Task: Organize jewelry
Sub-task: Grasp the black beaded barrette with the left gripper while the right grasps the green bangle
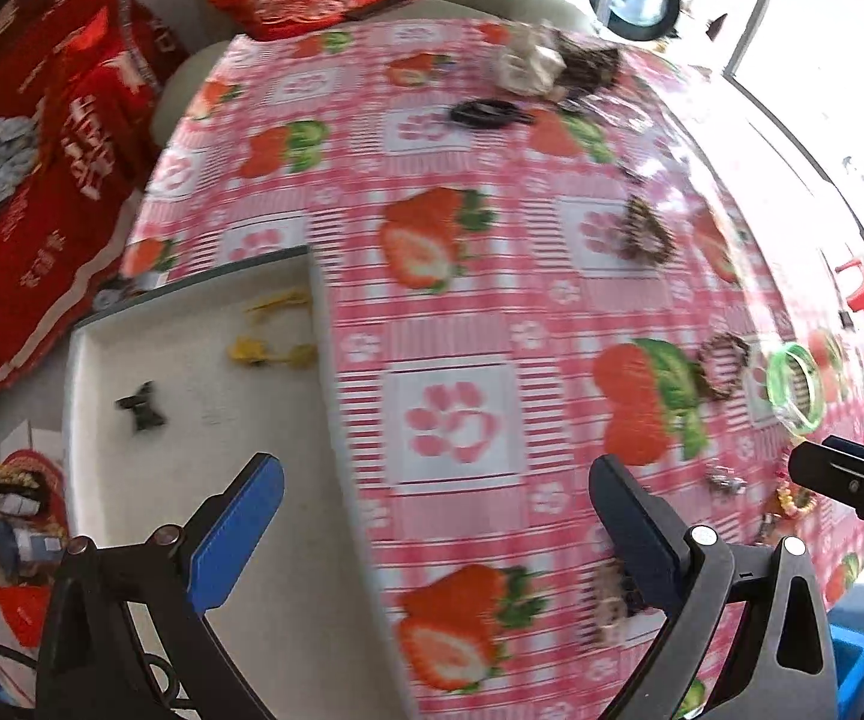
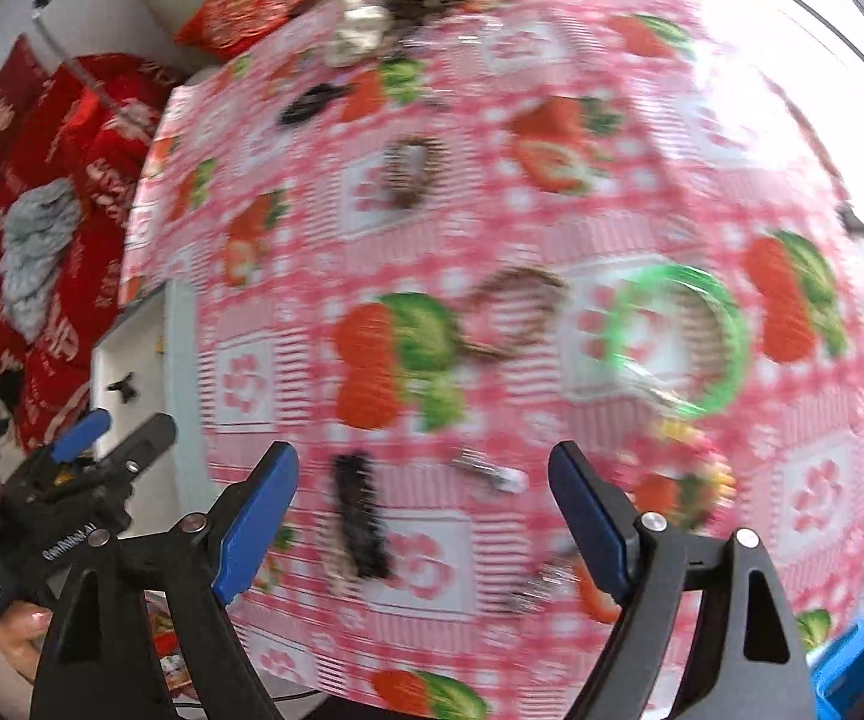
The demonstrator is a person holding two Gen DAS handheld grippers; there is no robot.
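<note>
Right gripper (image 2: 423, 516) wide, empty, over the pink strawberry-print tabletop (image 2: 552, 30). Translucent green bangle (image 2: 678, 339) lies far-right of it; small silver clip (image 2: 489, 471) sits just beyond its jaws, long axis left-right. Left gripper (image 1: 435, 531) wide, empty, beside the white tray (image 1: 81, 420).

The tablecloth (image 1: 450, 312) is showing a glossy plastic film; the green bangle (image 2: 681, 339) is appearing translucent plastic; the tray (image 1: 204, 420) is looking matt.

Black hand-held gripper (image 2: 423, 516) – blue pads (image 2: 255, 531), silver screws.
</note>
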